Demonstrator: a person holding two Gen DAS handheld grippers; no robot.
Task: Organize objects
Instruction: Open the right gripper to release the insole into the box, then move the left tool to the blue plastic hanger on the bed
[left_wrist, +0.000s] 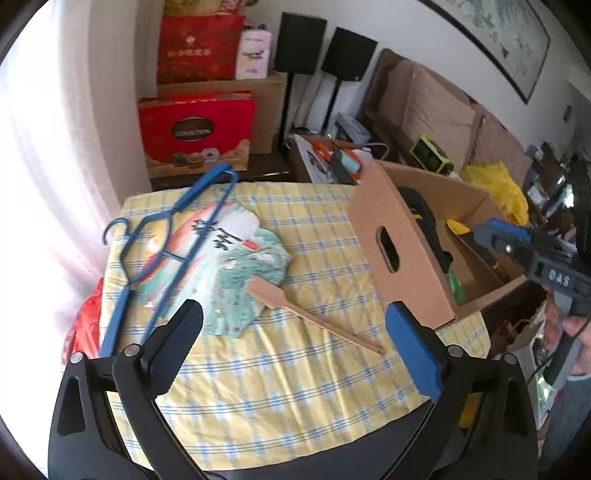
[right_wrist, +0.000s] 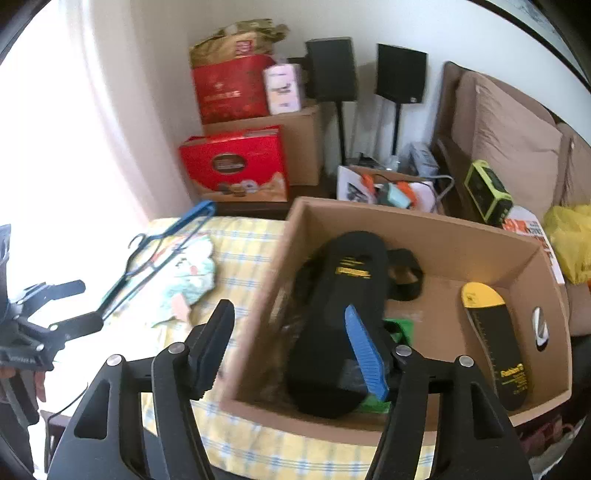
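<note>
While both gape wide, left tongs and right tongs hold nothing.

Bright daylight floods through a pale curtain left of the white wall. Against that wall stand two black speakers; right of them, a brown sofa under a framed picture.

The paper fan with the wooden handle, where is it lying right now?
The paper fan lies flat on the checked cloth, left of the cardboard box in the left wrist view. The blue hangers lie partly across it.
</note>
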